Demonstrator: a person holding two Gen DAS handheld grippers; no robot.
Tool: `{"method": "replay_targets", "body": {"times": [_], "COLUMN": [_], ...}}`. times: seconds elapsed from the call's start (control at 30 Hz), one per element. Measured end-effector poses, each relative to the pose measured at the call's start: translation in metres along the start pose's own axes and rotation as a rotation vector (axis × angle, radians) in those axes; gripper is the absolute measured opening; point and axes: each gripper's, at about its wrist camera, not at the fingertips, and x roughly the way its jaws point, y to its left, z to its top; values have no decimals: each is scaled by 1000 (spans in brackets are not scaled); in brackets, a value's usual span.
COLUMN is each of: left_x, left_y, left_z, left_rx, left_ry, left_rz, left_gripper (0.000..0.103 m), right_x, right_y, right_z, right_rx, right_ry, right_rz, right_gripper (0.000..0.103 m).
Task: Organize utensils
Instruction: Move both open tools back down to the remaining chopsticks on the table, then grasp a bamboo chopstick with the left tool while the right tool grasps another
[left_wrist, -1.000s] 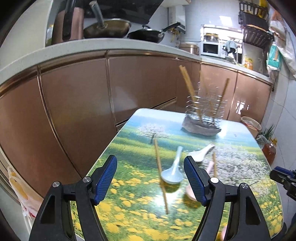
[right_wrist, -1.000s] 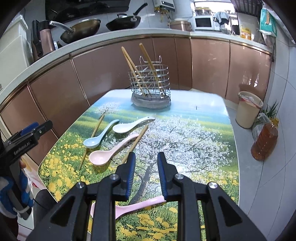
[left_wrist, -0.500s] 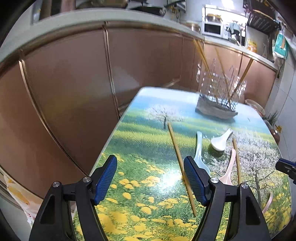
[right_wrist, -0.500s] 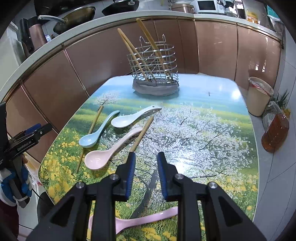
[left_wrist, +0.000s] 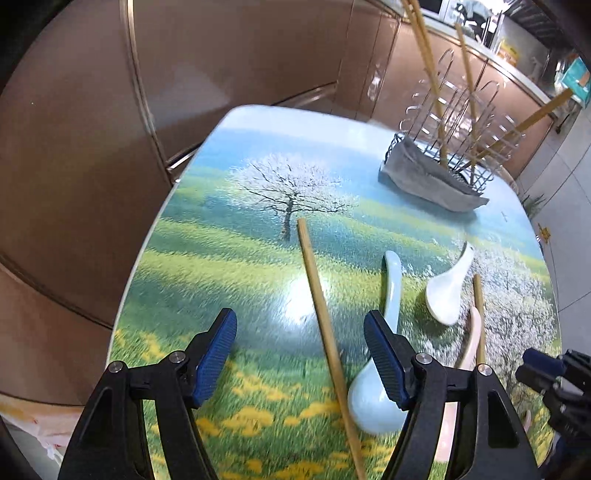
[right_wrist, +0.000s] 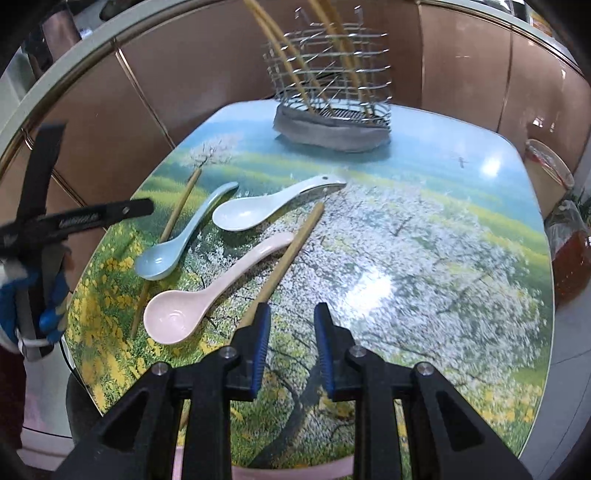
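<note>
A: Where are we with the left tongs (left_wrist: 300, 354)?

B: We hold them spread wide above the worktop (left_wrist: 229, 258), gripping nothing. One wooden chopstick (left_wrist: 325, 332) runs between the blue pads, and the pale blue spoon (left_wrist: 384, 354) lies just beside it, its bowl partly hidden behind the right-hand pad.

A: And our right tongs (right_wrist: 291, 350)?

B: Narrow, with a small gap showing between the pads, and nothing in it. They hover over the near part of the worktop. A second chopstick (right_wrist: 288, 258) points toward the left pad, its near end hidden behind that pad.

A: What else do we see lying loose?

B: The pink spoon (right_wrist: 207, 295) sits alongside that chopstick, its handle tip close against it. The white spoon (right_wrist: 273, 206) lies farther back, near the pale blue one.

A: And the holder?

B: The wire utensil basket (right_wrist: 332, 74) stands upright at the far end, on a grey cloth (right_wrist: 325, 136), with several chopsticks leaning inside it. It is well apart from the loose spoons.
</note>
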Motion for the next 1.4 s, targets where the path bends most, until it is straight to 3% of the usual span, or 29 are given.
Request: {"method": "replay_targets", "body": {"times": [0.33, 0.57, 0.77, 0.87, 1.13, 1.3, 1.4], "left_x": [43, 55, 56, 57, 70, 80, 83], "left_y": [-4, -16, -6, 3, 22, 16, 7], "left_z": [23, 32, 40, 44, 63, 76, 81], "left_rx": [5, 121, 171, 181, 204, 225, 254], "left_ry": [120, 141, 152, 166, 202, 189, 168], "left_rz": [11, 60, 34, 27, 18, 4, -2], "left_gripper": [58, 56, 41, 36, 35, 27, 20], "right_x": [41, 47, 43, 42, 48, 54, 56], "right_y": [15, 17, -15, -34, -72, -64, -55], "right_z": [17, 26, 31, 39, 66, 76, 78], "right_rx": [-51, -121, -130, -105, -7, -41, -92], "right_ry": [81, 109, 128, 142, 181, 202, 204], "right_rz": [-24, -70, -93, -90, -49, -43, -57], "right_gripper": [23, 24, 22, 22, 22, 21, 15]}}
